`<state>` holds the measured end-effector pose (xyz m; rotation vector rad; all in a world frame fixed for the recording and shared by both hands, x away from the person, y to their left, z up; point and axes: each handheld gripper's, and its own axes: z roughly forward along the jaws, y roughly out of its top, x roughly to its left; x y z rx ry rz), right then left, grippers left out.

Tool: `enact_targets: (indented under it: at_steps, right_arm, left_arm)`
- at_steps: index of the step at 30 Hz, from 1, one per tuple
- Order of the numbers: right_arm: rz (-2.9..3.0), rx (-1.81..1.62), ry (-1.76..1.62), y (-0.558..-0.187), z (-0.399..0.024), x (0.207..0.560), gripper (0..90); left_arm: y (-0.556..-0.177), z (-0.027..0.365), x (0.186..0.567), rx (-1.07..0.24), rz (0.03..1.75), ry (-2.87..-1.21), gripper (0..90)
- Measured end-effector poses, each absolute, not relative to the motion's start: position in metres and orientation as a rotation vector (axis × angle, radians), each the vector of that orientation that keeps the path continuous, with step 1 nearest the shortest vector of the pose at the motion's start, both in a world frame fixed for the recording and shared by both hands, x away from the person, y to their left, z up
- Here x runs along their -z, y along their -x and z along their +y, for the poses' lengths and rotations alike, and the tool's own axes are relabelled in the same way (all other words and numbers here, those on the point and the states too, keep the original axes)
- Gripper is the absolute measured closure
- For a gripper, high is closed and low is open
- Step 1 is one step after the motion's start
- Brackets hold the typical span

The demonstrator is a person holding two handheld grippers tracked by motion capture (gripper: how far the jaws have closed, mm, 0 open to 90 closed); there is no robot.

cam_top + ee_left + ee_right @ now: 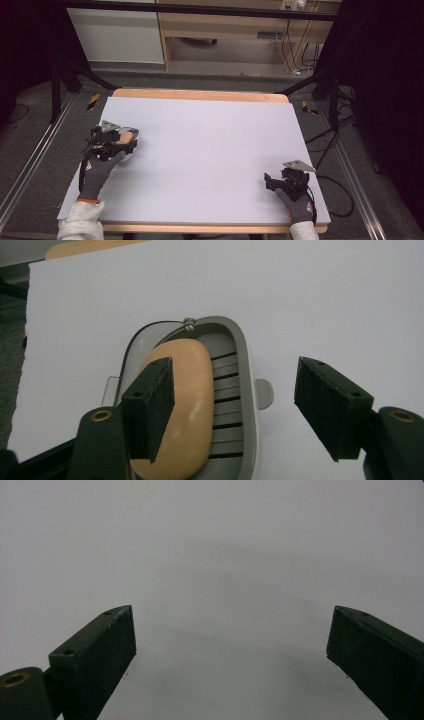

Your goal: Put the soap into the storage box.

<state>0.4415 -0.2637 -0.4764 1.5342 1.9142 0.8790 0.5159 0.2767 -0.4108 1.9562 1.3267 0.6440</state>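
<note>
Closest to the lens in the left gripper view, your left gripper [235, 410] has its two black jaws spread wide, holding nothing. One jaw hangs over the tan bar of soap [187, 390]; the other sits out over bare mat, clear of the dish's outer wall. The soap lies lengthwise in a grey soap dish [245, 370], covering most of the slatted floor on one side and leaving a strip of dark slots [226, 405] showing beside it. A thin wire bail [150, 327] arcs around the far end of the dish, pinned at a small metal stud [189, 323], and a little grey tab [264, 393] juts from the dish's wall on the mat side. In the high view the dish [131, 145] rests on the pale grey mat [210, 150] close to its left edge, with your left hand [102, 167] just behind it. Your right gripper [272, 181] is well apart from the dish, across the mat near the right front corner, resting low over the surface. In the right gripper view its jaws also stand wide apart, with plain mat [215, 580] between them and nothing gripped.
</note>
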Motion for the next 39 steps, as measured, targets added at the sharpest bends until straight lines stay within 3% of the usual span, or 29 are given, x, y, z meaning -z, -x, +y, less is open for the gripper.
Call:
enact_targets:
  at_steps: [18, 39]
  right_arm:
    - [1.890, -0.891, -1.526, -0.439, -0.265, 0.473, 5.8]
    - [1.871, -0.872, -1.538, -0.437, -0.272, 0.474, 5.9]
  left_arm:
    - [-0.481, 0.243, 0.413, -0.617, 1.165, -1.963, 32.0]
    - [-0.445, 0.237, 0.451, -0.599, 1.157, -2.035, 28.8]
